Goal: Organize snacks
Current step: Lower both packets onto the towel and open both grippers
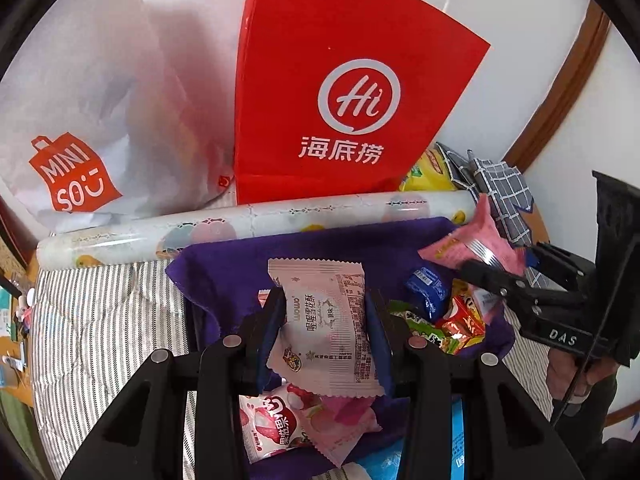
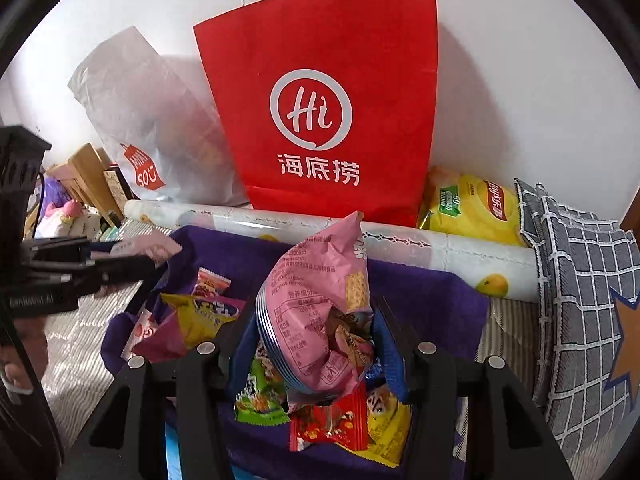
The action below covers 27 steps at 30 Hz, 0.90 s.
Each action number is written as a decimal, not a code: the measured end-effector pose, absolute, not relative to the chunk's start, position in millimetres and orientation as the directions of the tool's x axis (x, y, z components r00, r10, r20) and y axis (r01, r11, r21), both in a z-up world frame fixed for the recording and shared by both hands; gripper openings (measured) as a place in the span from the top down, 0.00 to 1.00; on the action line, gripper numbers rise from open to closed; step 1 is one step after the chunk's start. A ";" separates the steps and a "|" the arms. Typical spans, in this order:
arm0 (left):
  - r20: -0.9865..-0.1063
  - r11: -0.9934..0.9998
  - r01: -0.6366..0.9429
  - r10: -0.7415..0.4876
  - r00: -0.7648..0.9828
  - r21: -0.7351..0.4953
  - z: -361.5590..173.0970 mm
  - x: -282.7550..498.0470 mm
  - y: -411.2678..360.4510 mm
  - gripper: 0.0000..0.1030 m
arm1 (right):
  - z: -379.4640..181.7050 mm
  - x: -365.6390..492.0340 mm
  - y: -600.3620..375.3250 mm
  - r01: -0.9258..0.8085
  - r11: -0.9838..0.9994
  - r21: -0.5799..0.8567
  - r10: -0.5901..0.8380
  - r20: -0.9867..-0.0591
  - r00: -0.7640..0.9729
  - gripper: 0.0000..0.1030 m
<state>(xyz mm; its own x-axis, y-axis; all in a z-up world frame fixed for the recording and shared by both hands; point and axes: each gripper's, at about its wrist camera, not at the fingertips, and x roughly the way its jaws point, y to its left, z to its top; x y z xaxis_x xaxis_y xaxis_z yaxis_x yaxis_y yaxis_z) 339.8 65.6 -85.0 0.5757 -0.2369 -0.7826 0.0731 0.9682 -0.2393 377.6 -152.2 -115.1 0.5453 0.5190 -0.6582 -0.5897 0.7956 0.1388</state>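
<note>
The left gripper pinches a white snack packet; the right gripper clamps a pink biscuit packet. Below both lies the purple cloth of snacks, so lower each gently and release apart.

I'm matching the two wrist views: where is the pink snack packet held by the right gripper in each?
Left wrist: pink snack packet at right, pinched in the right gripper.
Right wrist: centre, upright between the fingers.
Shared landmark: red Haidilao bag.
</note>
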 end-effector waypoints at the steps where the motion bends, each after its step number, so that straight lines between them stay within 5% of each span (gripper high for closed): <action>1: -0.783 0.968 0.072 -0.237 0.575 -0.240 -85.2 339.9 65.5 0.61 | -114.8 378.7 -152.1 -0.589 0.796 0.139 0.518 -0.658 0.546 0.50; 27: -0.810 0.961 0.098 -0.270 0.520 -0.257 -107.4 345.7 49.2 0.61 | -144.5 391.3 -144.3 -0.597 0.798 0.080 0.446 -0.744 0.497 0.50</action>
<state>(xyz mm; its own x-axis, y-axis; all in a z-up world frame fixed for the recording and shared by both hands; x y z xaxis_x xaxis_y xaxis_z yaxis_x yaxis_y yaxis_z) 345.7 49.2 -107.4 0.5202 -0.2701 -0.8102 0.0982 0.9613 -0.2574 391.3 -144.3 -144.5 0.4970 0.4458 -0.7445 -0.5968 0.7984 0.0796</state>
